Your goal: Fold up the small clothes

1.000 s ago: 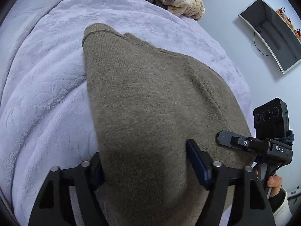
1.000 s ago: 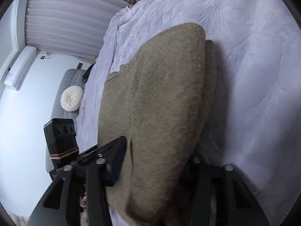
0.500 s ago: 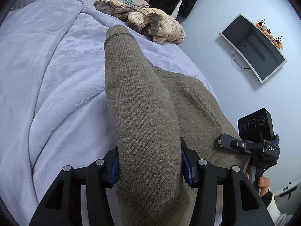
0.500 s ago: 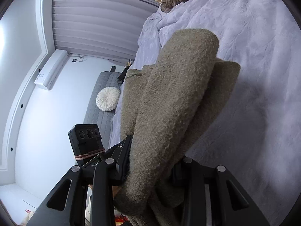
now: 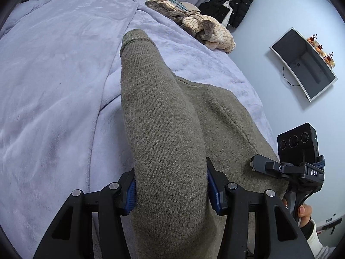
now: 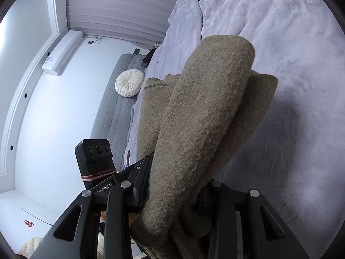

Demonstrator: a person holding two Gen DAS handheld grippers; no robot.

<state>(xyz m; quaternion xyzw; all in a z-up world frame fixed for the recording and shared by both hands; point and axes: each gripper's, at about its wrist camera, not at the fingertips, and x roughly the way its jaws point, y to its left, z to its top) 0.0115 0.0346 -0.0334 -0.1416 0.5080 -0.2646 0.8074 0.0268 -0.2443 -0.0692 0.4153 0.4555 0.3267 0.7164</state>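
An olive-brown knit sweater (image 5: 163,116) hangs folded over, lifted above the lavender bed cover (image 5: 54,75). My left gripper (image 5: 170,191) is shut on one thick fold of the sweater, which bulges between the blue pads. My right gripper (image 6: 174,196) is shut on the sweater's other end (image 6: 204,116), where the fabric is doubled into layers. The right gripper also shows in the left wrist view (image 5: 295,164), beside the sweater's right edge. The left gripper's camera block shows in the right wrist view (image 6: 94,157).
A pile of striped and brown clothes (image 5: 200,28) lies at the bed's far edge. A black jacket (image 5: 232,4) hangs on the wall, near a wall monitor (image 5: 301,64). A grey couch with a white round cushion (image 6: 129,82) stands beyond the bed.
Both grippers closed on the sweater's near edge and lifted it off the bed. The fabric now bunches into raised folds instead of lying flat.
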